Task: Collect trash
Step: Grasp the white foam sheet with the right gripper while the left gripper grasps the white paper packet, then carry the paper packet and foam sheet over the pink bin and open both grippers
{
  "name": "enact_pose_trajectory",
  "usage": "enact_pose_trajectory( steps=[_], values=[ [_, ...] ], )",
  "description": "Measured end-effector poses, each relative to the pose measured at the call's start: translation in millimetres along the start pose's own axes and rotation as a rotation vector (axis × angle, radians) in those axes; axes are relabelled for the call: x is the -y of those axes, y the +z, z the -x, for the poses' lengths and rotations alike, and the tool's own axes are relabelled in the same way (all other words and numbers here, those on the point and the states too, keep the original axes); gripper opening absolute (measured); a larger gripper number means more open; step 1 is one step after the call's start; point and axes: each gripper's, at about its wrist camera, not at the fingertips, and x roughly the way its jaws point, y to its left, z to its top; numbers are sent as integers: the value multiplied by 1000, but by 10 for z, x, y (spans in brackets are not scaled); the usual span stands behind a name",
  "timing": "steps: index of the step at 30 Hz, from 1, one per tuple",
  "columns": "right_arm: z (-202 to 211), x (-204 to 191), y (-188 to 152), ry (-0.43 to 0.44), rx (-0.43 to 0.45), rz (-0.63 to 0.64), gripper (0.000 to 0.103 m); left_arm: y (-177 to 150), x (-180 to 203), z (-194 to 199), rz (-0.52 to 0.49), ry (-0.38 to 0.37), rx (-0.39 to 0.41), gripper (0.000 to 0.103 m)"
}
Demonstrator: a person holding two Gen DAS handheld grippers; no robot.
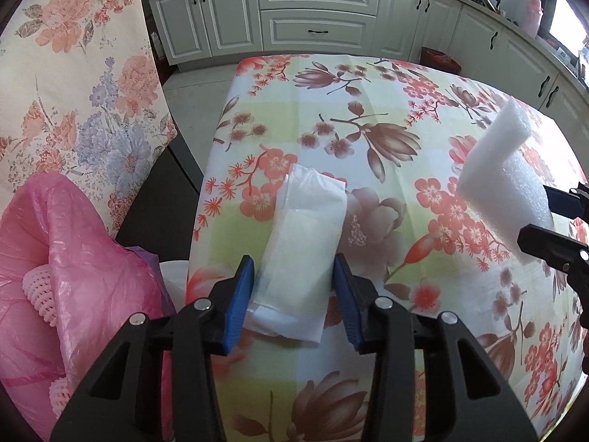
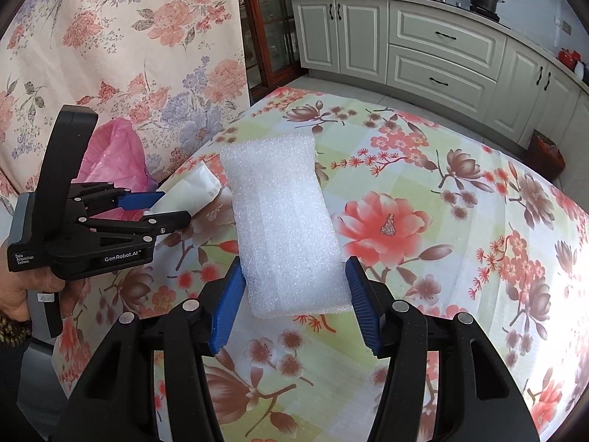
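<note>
A white plastic packet (image 1: 305, 243) lies on the floral tablecloth (image 1: 368, 84) near the table's left edge. My left gripper (image 1: 294, 287) straddles its near end, and both blue pads touch its sides, so it is shut on the packet. In the right wrist view the left gripper (image 2: 175, 206) shows the same packet (image 2: 191, 188) sticking out between its fingers. A white foam block (image 2: 283, 221) is held above the table by my right gripper (image 2: 294, 287), which is shut on its near end. From the left wrist view the foam block (image 1: 504, 173) and right gripper (image 1: 535, 213) sit at the right.
An open pink trash bag (image 1: 73, 258) stands beside the table's left edge, with white foam fruit nets (image 1: 36, 291) inside. A floral cloth (image 1: 73, 73) hangs behind it. White kitchen cabinets (image 1: 316, 11) line the far wall. A person's hand (image 2: 22, 294) holds the left gripper.
</note>
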Motion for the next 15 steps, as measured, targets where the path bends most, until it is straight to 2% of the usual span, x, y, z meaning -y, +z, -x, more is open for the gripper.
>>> enact_pose_trajectory(
  steps=[2,9,15],
  values=[
    [5,-9,4,0,1,1,53,2,18,35,-7,-5,6,34],
    [66,-85,26,5,14,11,53,-34,10,269,9,-19,48,31],
    [167,-165,85,13,35,15,53,-97,-188,956,64,-11,172,31]
  ],
)
